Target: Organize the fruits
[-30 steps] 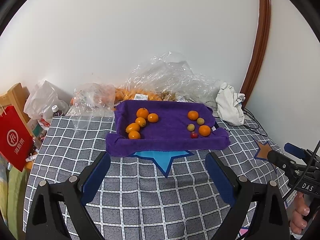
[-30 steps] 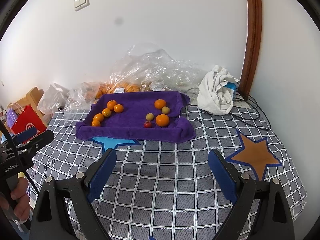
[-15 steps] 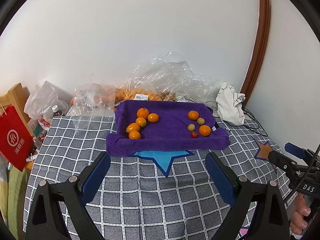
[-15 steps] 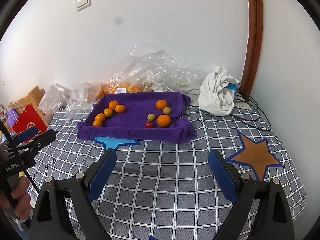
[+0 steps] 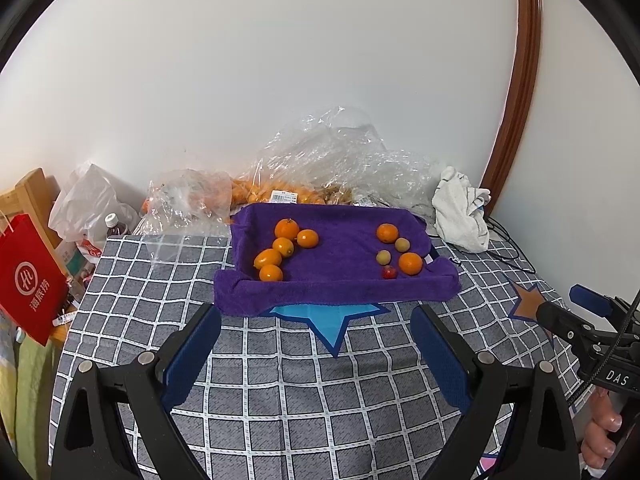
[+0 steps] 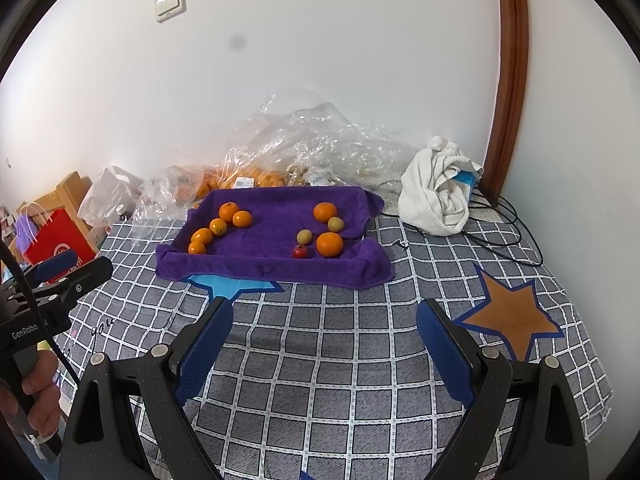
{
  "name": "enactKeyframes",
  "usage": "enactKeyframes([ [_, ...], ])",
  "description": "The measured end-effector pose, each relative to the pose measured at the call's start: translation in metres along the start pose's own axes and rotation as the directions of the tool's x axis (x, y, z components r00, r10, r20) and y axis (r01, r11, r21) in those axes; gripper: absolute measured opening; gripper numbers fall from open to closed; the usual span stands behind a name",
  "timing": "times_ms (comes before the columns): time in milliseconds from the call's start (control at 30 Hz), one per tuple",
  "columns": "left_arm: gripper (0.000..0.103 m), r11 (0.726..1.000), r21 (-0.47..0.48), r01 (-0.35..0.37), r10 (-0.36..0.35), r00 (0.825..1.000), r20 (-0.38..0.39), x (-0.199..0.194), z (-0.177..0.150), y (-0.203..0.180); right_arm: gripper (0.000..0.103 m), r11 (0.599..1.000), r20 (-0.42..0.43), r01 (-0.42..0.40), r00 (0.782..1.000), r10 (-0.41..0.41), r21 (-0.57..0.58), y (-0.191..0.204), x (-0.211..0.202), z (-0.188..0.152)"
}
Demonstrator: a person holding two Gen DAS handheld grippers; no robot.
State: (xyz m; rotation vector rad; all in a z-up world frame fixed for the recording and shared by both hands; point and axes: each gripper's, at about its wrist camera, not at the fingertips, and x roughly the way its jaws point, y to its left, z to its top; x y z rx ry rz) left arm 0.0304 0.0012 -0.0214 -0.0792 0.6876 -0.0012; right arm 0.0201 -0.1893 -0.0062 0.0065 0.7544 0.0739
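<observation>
Centrally near the far edge of the checked bedspread [image 5: 280, 392]: purple towel tray [image 5: 340, 284]. Inside, five oranges [image 5: 283, 246] along its left edge, mixed fruits [image 5: 394, 254] toward its right edge. Nearer: left gripper [image 5: 316, 354], right gripper [image 6: 326, 350], fingers apart, holding nothing.

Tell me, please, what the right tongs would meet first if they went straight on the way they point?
Probably the checked bedcover just ahead of the open right tongs, short of the purple towel; depth is uncertain.

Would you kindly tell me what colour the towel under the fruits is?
The towel is purple, clearest in the right wrist view.
</observation>
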Motion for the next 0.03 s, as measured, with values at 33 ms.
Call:
enactKeyframes([
  [33, 0.096, 1.000, 0.006, -0.001, 0.001, 1.000, 0.003, 0.0002, 0.0000, 0.0000, 0.092, 1.000, -0.001, 0.000, 1.000, 0.000, -0.002, 0.0006, 0.0005, 0.0002],
])
